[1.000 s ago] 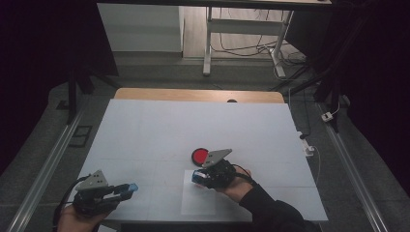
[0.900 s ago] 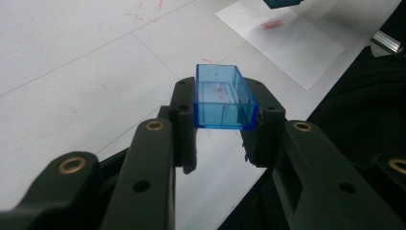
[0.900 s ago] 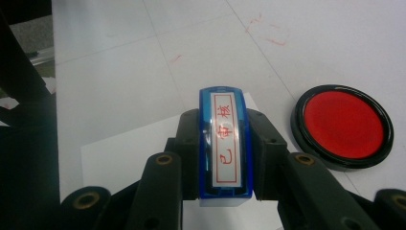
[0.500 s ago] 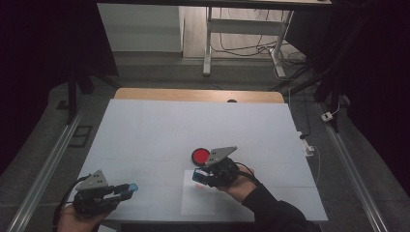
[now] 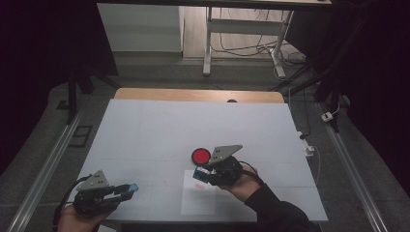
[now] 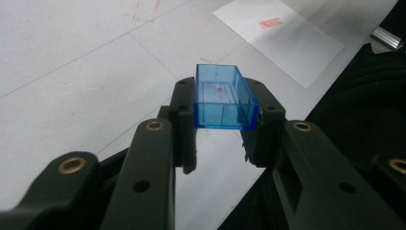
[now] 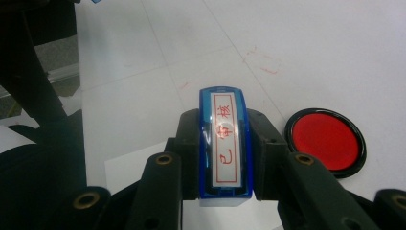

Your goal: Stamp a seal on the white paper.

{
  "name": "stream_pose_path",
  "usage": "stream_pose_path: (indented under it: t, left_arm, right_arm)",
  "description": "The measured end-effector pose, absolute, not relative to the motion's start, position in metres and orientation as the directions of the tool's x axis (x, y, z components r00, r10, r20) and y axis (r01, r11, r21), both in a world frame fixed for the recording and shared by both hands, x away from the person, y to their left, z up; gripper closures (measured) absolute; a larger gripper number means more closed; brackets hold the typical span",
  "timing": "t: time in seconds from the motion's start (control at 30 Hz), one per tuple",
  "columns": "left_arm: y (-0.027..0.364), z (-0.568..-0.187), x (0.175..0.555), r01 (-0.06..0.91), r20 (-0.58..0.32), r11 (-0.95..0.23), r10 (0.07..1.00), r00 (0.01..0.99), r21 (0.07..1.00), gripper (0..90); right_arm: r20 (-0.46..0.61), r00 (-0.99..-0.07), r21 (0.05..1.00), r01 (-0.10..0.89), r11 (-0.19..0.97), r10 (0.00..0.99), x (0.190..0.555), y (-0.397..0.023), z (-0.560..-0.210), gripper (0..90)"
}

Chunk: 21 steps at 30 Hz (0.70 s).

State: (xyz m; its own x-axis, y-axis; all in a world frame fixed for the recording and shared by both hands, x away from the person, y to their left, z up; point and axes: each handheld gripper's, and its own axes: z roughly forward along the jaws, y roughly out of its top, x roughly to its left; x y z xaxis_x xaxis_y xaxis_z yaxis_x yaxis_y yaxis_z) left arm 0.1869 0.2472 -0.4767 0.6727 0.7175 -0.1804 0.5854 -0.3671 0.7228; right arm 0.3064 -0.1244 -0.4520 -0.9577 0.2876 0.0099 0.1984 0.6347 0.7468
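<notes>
Stamp (image 7: pixel 224 143), blue body w/ red-character label, sits clamped in the right gripper (image 5: pixel 205 175), lower centre of the high view, hovering over the upper edge of the paper sheet (image 5: pixel 198 198). Going left to right: lower left of the high view, left gripper (image 5: pixel 126 188) holds the clear blue cap (image 6: pixel 224 98) between its jaws, low over the table (image 5: pixel 145 130) near the front edge; left gripper view shows the cap open side up w/ both pads pressing its long walls, and the sheet w/ a red stamp mark (image 6: pixel 270 22) at upper right of that frame. Centre: the sheet lies near the table's front edge, one red imprint already on it near the top, partly under the right gripper in the high view. Just right of centre: round red ink pad (image 5: pixel 201 155), lid off, lies just beside the right gripper; in the right gripper view it's at right of frame (image 7: pixel 326 142), close to the jaw but apart from the stamp. Progress, as a judgement: cap is off, pad is open, one imprint made, so stamping looks mostly done; left to do is prob. recapping the stamp, maybe another press first. Vs the earlier frames: right gripper has shifted only slightly, a bit up-right toward the pad; left gripper, cap, pad, sheet are unchanged.
</notes>
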Motion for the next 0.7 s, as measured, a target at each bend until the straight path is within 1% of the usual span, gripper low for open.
stream_pose_path:
  t: [0.37,0.7]
  left_arm:
    - [0.247,-0.477,0.187,0.585,-0.182,-0.367,0.716,0.674,0.723,68.4]
    - [0.248,-0.477,0.187,0.587,-0.185,-0.366,0.716,0.674,0.723,68.4]
  right_arm:
    - [0.018,-0.957,0.766,0.198,0.611,0.289,0.303,-0.127,-0.443,70.1]
    - [0.010,-0.962,0.783,0.176,0.596,0.272,0.300,-0.129,-0.436,70.1]
